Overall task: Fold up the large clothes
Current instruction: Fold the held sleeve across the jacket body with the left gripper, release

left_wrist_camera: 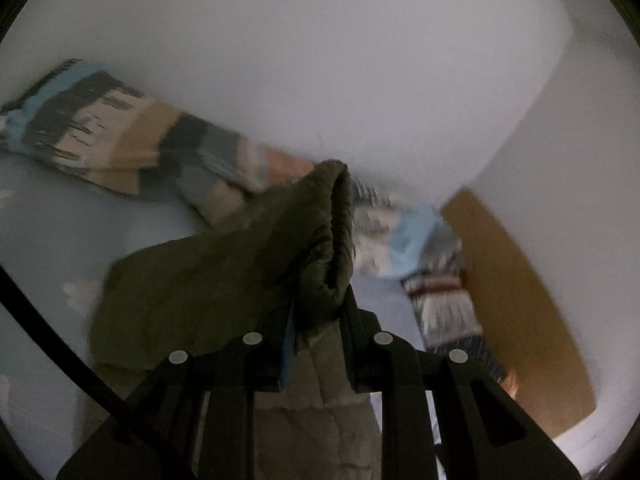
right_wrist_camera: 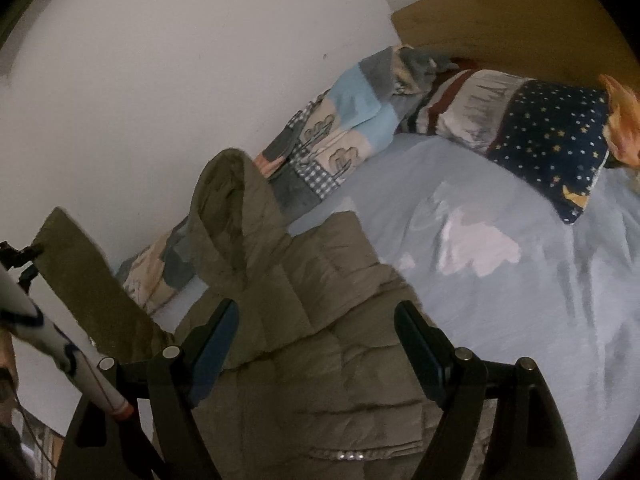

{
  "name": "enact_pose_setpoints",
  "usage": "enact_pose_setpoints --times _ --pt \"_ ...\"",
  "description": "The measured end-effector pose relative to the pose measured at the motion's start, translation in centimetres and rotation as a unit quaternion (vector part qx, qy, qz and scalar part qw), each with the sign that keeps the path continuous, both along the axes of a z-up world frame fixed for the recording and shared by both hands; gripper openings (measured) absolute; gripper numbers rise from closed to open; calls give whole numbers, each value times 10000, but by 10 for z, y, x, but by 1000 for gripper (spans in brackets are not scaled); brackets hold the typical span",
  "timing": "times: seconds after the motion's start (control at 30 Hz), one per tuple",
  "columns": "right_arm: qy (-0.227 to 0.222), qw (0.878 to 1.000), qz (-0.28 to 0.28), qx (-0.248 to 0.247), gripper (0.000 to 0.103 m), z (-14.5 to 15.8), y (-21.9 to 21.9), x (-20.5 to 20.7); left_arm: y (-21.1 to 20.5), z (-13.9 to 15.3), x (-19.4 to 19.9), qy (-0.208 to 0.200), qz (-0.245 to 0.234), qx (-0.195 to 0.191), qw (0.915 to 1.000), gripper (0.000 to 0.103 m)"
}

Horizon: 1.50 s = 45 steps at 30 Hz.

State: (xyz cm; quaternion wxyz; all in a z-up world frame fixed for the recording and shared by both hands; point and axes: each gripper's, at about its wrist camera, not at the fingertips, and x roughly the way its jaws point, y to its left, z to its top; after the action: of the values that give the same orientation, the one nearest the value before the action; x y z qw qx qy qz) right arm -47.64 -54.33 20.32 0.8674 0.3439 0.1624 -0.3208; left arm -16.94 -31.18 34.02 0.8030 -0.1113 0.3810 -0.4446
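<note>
Left wrist, jacket (left_wrist_camera: 224, 272) clamped in tool (left_wrist_camera: 316, 320)

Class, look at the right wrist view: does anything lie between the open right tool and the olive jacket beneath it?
Nothing visible does. The right tool is open right above the olive jacket, whose quilted cloth fills the space between its fingers. The patterned blanket and starry pillow lie farther off on the bed.

The left tool (left_wrist_camera: 316, 312) points forward and slightly downward, its two black fingers drawn tight together and pinching a fold of the olive padded jacket (left_wrist_camera: 224, 276), which hangs from the tips. The right tool (right_wrist_camera: 316, 344) also tilts downward, its fingers spread wide apart with nothing pressed between the blue pads (right_wrist_camera: 216, 344).
</note>
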Motion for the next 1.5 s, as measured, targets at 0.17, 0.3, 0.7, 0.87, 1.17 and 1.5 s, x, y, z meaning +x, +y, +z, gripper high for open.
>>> enact_pose_setpoints --times 0.17,0.3,0.7,0.87,1.17,1.5 --pt "-24 10000 -34 24 84 4 -8 -14 -73 -69 -41 244 -406 531 9975 19" --pt "-66 9999 -74 -32 84 7 -11 -24 -119 -132 -62 414 -559 1090 9916 19" --pt "-185 9997 -32 145 84 8 -20 -30 -164 -236 -100 757 -1026 2216 9668 47" --pt "-291 9992 -127 254 84 8 -25 -34 -138 -193 -103 530 -1271 1842 9732 49" --pt "-169 9993 -140 294 84 3 -24 -28 -56 -188 -3 -347 637 2813 9569 56" --pt "118 9997 34 195 84 -4 -15 -2 -38 -247 44 17 836 3622 9283 64"
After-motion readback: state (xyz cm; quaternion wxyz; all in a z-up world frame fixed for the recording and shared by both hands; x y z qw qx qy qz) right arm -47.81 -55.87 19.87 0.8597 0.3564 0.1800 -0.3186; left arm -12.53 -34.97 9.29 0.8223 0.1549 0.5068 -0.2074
